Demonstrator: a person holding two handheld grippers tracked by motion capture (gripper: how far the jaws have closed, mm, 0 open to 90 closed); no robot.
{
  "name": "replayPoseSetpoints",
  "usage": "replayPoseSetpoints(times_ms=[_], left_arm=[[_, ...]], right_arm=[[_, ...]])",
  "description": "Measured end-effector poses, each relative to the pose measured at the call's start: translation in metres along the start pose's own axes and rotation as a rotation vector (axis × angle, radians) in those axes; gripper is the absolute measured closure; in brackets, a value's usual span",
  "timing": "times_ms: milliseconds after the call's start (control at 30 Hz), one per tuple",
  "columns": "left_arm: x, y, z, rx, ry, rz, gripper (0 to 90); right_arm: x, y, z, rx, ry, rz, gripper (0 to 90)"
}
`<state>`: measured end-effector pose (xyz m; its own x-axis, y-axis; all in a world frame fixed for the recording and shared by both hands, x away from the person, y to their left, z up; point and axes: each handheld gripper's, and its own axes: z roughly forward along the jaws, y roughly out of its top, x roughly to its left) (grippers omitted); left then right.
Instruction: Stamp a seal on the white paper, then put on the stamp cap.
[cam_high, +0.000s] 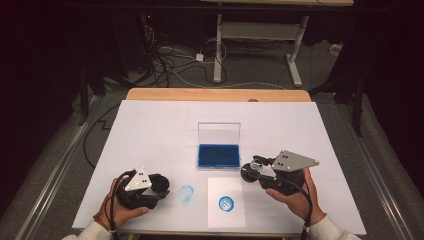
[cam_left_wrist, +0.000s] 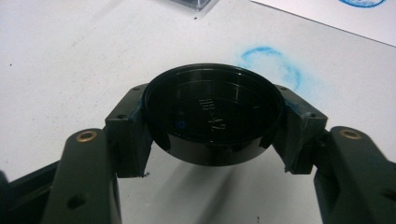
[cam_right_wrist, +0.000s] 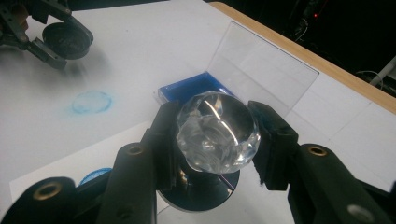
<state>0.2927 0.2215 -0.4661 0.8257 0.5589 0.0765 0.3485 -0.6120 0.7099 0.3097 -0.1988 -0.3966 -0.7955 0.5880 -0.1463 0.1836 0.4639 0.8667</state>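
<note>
1. The right gripper (cam_right_wrist: 217, 140) is clamped on the clear faceted knob (cam_right_wrist: 217, 133) of a stamp; the knob sits squarely between the two black jaws, and the stamp's dark round base (cam_right_wrist: 201, 191) shows below it.
2. Seen from the high view, this right gripper (cam_high: 252, 171) hangs just to the right of the ink pad (cam_high: 218, 155), the stamp held off the table, with the hand (cam_high: 295, 192) behind it.
3. The left gripper (cam_left_wrist: 212, 119) is closed on a black round cap (cam_left_wrist: 212, 116), pressed at both sides by the jaws, its hollow face turned up and showing raised lettering.
4. In the high view the left gripper (cam_high: 161, 186) lies well to the left of the ink pad and nearer the person.
5. The ink pad is a blue tray with its clear lid (cam_high: 219, 134) standing open and upright at the back.
6. A faint blue ring smudge (cam_high: 185, 193) marks the white table cover (cam_high: 150, 130) nearer the person than the ink pad and a little to its left, just beside the cap.
7. A white sheet of paper (cam_high: 226, 217) lies in front of the ink pad, with a round blue stamp print (cam_high: 226, 202) on it.
</note>
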Motion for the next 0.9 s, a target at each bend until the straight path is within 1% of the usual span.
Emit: replayPoseSetpoints(times_ms=[100,267,367,433,567,633,700,767,900], left_arm=[[0.001,-0.001,0.000,0.001,0.000,-0.009,36.4],[-0.001,0.000,0.000,0.004,0.006,-0.001,36.4],[-0.001,0.000,0.000,-0.005,0.006,-0.008,36.4],[-0.001,0.000,0.001,-0.002,0.005,-0.009,36.4],[-0.002,-0.001,0.001,0.004,0.006,-0.004,36.4],[-0.002,0.001,0.001,-0.005,0.013,-0.012,36.4],[-0.002,0.002,0.002,-0.015,0.007,-0.017,36.4],[-0.004,0.004,0.004,-0.006,0.004,-0.002,36.4],[-0.007,0.011,0.007,-0.017,-0.015,0.008,36.4]], right_arm=[[-0.003,-0.001,0.000,0.002,0.004,0.012,57.5],[-0.009,-0.006,0.000,0.010,-0.008,0.033,57.5],[-0.012,-0.007,0.000,0.010,-0.014,0.046,57.5],[-0.015,-0.007,-0.001,0.004,-0.021,0.052,57.5],[-0.018,-0.005,-0.001,-0.016,-0.019,0.061,57.5],[-0.019,-0.005,-0.001,-0.019,-0.023,0.062,57.5],[-0.020,-0.004,-0.001,-0.024,-0.021,0.059,57.5],[-0.021,-0.002,-0.001,-0.029,-0.027,0.063,57.5],[-0.022,0.003,-0.001,-0.048,-0.025,0.065,57.5]])
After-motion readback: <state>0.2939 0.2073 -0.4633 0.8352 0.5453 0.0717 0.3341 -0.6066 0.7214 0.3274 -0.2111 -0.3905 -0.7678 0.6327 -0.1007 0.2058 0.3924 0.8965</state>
